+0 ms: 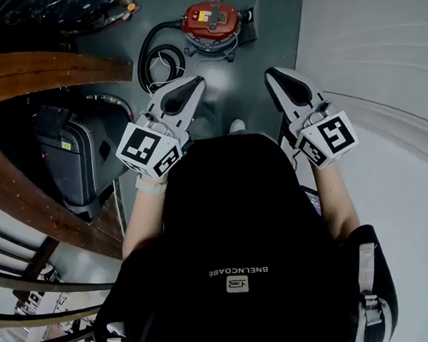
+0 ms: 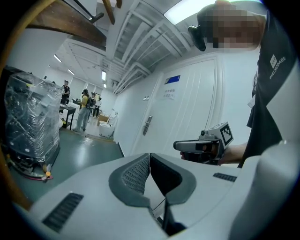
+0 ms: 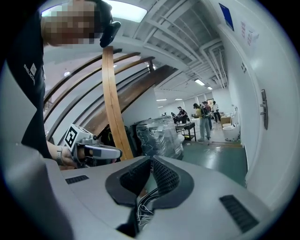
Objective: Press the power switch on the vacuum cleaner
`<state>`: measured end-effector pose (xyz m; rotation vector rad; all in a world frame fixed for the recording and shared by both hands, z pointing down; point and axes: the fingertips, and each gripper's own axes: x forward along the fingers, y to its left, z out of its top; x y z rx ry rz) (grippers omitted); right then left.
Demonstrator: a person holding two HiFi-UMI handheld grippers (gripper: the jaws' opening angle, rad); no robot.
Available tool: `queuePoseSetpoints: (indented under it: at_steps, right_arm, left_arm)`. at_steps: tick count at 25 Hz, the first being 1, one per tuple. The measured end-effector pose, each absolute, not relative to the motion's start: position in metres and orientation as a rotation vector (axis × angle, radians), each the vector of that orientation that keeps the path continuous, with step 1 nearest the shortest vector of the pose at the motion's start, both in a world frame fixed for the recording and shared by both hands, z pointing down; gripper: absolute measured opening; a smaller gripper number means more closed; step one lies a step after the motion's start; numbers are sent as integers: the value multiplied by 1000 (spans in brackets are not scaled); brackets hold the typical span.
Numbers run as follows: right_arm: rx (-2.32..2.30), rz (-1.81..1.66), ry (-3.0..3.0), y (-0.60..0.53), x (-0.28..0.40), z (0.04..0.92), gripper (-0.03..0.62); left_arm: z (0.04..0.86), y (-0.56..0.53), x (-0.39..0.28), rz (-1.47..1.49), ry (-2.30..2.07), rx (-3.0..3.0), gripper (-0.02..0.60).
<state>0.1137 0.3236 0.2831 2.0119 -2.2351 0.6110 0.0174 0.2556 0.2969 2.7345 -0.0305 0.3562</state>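
Standing on the dark green floor [image 1: 264, 28], with a curved wooden stair rail [image 1: 23, 69] sweeping past on my left and a white wall [image 1: 365, 44] on my right.

The vacuum cleaner [image 1: 212, 20], a red canister, is sitting on the floor ahead of me, well apart from both claws. Its black hose [image 1: 154, 59] is lying coiled just beside it, toward my left.

I'm holding both claws up in front of my chest, pointing forward and roughly level, so neither gripper view is taking in the vacuum at all.

The left gripper [image 1: 194, 83] is pressed together at the tips, with nothing between them. The right gripper [image 1: 277, 76] is the same: tips meeting, nothing caught. That suits the job, I reckon, since a closed tip is making one blunt point for pushing.

The switch itself I'm not making out from here; there's only a small yellow patch on the lid. The next move is likely calling for a stoop and a downward reach.
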Motion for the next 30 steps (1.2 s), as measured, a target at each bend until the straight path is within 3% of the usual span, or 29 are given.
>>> queuePoseSetpoints:
  at_steps: [12,30]
  right_arm:
    - [1886,574,-2229,169,83,290,35]
    - [1515,647,-2269,62,95,352,35]
  left_arm:
    - [311,118,-24,335,-44,2710,15]
    - [343,51,-40,437,-303,2607,15]
